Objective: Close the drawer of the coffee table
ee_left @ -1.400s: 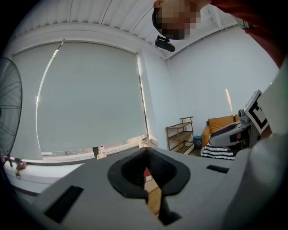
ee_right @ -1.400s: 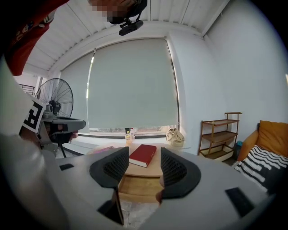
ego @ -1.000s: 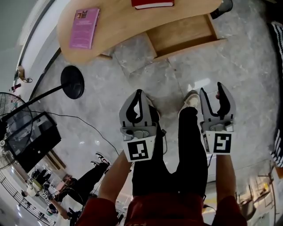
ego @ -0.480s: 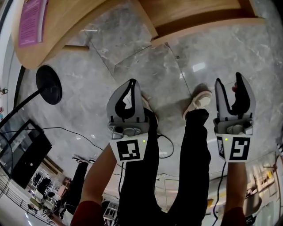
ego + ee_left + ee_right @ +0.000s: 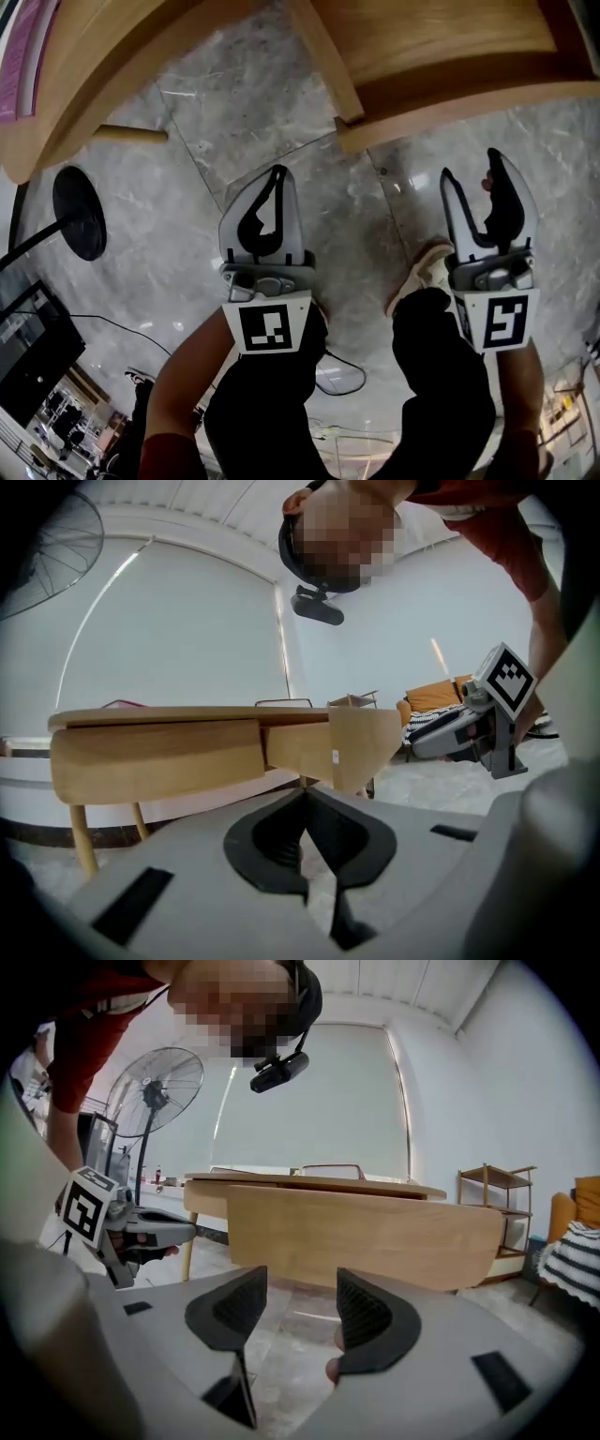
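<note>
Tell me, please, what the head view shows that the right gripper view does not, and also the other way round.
Only the head view: a black round stand base on the stone floor, and the person's shoe.
Only the right gripper view: a standing fan and a wooden shelf.
Both: the open drawer, seen from above in one and from the front in the other; the left gripper, jaws together; and the right gripper, jaws apart with nothing between them.

Noting black round stand base (image 5: 80, 213) sitting on grey marble floor (image 5: 234, 122); pedestal fan (image 5: 155, 1091) standing left, wooden shelf rack (image 5: 497, 1206) standing right.
</note>
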The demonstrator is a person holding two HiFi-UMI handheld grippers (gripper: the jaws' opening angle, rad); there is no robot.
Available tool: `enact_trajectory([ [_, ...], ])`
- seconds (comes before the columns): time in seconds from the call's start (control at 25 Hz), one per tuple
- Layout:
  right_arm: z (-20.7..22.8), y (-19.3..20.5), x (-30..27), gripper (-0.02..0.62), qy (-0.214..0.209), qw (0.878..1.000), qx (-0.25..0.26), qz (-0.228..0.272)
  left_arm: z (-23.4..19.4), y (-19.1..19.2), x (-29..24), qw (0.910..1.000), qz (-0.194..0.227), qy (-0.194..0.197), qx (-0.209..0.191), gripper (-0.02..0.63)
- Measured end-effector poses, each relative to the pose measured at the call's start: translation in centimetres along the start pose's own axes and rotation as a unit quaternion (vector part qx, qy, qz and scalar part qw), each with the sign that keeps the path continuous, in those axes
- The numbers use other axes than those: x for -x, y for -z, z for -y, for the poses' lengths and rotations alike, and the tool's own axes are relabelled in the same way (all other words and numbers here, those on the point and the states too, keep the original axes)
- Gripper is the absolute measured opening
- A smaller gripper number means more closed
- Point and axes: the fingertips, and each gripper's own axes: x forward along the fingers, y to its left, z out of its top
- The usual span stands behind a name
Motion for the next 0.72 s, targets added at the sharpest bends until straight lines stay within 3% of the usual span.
enact_trajectory([
  [0.28, 2.3, 1.4, -2.0, 0.231, 0.020, 0.997, -0.002, 0.072, 0.1, 2.7, -3.9, 0.9977, 0.051, 0.042, -0.014, 0.008],
  [0.48, 2.7, 2.6, -3.7, 0.233, 0.000, 0.997, -0.044, 0.055, -1.1, 3.7, -5.7, 0.9978, 0.059, 0.029, 0.010, 0.008],
  [0.72, 3.4, 1.7, -4.2, 0.236, 0.016, 0.995, -0.078, 0.063, -0.7, 2.7, -5.6, 0.9957, 0.063, 0.056, 0.038, 0.008],
])
